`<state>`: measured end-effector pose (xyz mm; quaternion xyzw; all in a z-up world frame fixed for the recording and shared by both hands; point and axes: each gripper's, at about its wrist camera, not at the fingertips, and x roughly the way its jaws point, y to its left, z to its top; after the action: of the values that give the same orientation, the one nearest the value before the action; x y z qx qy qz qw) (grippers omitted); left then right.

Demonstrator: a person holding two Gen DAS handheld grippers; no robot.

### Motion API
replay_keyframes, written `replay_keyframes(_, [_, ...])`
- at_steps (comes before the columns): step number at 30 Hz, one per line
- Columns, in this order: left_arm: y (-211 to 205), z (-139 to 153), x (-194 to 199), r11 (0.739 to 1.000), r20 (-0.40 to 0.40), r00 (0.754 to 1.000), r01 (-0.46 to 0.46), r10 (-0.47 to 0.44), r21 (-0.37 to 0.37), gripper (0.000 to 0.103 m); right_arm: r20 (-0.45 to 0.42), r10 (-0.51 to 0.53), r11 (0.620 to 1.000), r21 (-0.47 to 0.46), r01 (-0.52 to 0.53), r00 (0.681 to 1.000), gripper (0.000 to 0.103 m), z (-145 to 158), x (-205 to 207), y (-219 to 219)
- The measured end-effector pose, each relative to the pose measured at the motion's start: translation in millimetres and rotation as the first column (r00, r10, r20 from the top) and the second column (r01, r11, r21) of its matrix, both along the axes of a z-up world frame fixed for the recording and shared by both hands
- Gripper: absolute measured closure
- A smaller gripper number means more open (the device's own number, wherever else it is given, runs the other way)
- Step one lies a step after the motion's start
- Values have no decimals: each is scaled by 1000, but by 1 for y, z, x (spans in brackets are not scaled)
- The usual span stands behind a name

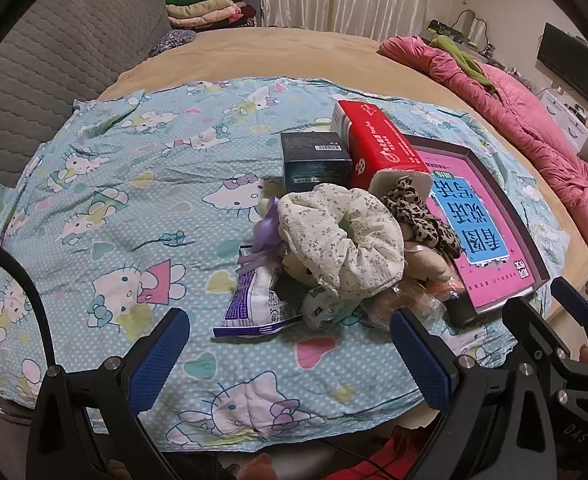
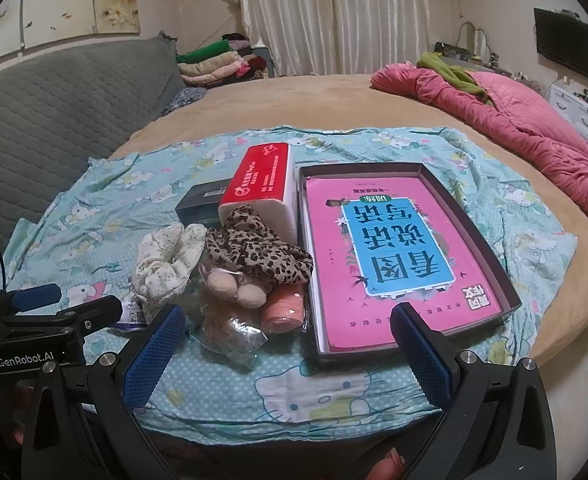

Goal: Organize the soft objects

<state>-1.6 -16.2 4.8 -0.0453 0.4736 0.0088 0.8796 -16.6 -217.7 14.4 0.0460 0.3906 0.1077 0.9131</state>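
Observation:
A pile of soft things lies on the cartoon-cat sheet (image 1: 113, 208): a white floral scrunchie (image 1: 342, 236) (image 2: 165, 260), a leopard-print scrunchie (image 1: 418, 216) (image 2: 253, 248), a small beige plush (image 2: 233, 290), a purple bow (image 1: 267, 228) and a peach roll (image 2: 283, 312). A purple-and-white packet (image 1: 253, 304) lies at the pile's near left. My left gripper (image 1: 289, 356) is open, just short of the pile. My right gripper (image 2: 285, 356) is open too, with its fingers on either side of the near edge of the dark box tray (image 2: 482, 240).
The box tray holds a pink-and-blue book (image 2: 394, 256). A red tissue pack (image 2: 259, 184) and a dark box (image 1: 316, 160) stand behind the pile. A pink quilt (image 2: 514, 120) lies at the right, folded clothes (image 2: 213, 60) at the back, a grey headboard (image 1: 53, 64) on the left.

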Motion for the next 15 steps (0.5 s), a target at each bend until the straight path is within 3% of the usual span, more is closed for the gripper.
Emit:
replay_keyframes(9, [10,-1,4,999,4,1000,-6,6,-46,2,-2,13,1000,10,-13,1000,0,-3,1,0])
replay_keyframes(15, [20,-5,14,993,-10,1000,-1,0,-116,3,-8,4,1000,22,-4,1000,0,-6,7,-3])
